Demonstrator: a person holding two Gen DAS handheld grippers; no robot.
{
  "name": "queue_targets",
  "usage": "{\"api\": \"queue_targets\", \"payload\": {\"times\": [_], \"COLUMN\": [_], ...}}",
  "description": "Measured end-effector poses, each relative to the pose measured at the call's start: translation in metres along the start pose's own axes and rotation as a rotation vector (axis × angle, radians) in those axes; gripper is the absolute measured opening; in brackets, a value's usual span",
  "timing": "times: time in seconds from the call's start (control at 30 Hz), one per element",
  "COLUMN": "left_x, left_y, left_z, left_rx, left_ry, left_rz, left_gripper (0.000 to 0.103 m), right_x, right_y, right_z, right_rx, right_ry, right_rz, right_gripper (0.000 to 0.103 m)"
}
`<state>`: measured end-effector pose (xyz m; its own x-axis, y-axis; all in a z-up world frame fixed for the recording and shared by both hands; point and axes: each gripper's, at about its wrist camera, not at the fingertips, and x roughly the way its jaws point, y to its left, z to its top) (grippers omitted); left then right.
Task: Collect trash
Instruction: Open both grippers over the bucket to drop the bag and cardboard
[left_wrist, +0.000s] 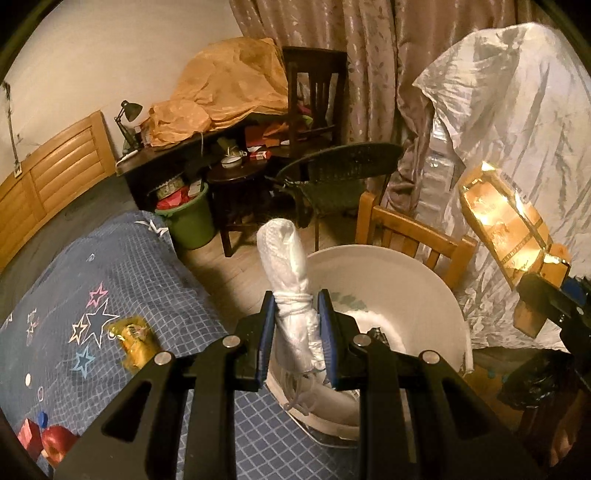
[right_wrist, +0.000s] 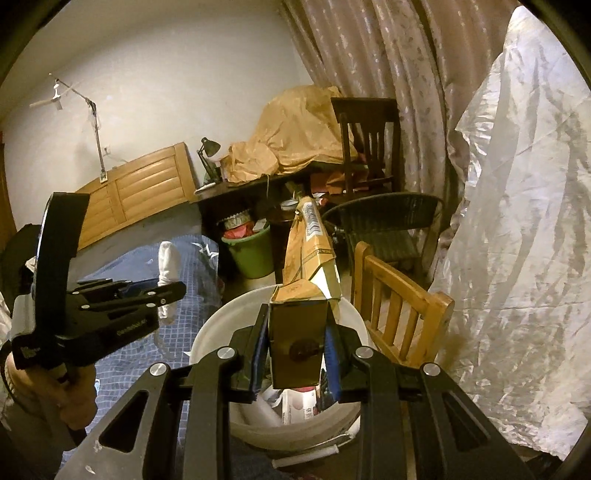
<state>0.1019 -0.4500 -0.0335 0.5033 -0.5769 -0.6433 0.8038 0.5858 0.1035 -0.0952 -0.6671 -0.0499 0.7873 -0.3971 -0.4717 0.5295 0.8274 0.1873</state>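
I have both grippers loaded over the bucket (left_wrist: 417, 273). My left gripper (left_wrist: 295, 332) is closed on a white wad (left_wrist: 286, 258), a tied plastic roll whose long axis runs straight out along the fingers, up the centre of the left view; its tail hangs down toward the bucket's near rim. My right gripper (right_wrist: 297, 343) is clamped on the butt end of a carton (right_wrist: 308, 258), a long gold-and-tan box that also points forward, its far end at the middle of the frame. The bucket mouth lies directly below and ahead of the right fingers, so I judge that arm nearer the drop. A box (right_wrist: 299, 406) and paper already lie inside.
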Motion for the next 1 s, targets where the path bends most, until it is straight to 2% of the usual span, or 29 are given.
{"api": "queue_targets", "payload": {"times": [0.43, 1.0], "left_x": [0.012, 0.023], "left_y": [-0.006, -0.009], "left_z": [0.000, 0.000], "left_rx": [0.024, 0.031], "left_ry": [0.013, 0.020], "left_rz": [0.023, 0.013], "left_gripper": [0.022, 0.022], "right_x": [0.015, 0.019], "right_y": [0.010, 0.016], "right_z": [-0.001, 0.006], "right_rx": [-0.007, -0.010], "right_ry": [0.020, 0.013], "right_rz": [0.005, 0.011], "right_gripper": [0.028, 0.028]}}
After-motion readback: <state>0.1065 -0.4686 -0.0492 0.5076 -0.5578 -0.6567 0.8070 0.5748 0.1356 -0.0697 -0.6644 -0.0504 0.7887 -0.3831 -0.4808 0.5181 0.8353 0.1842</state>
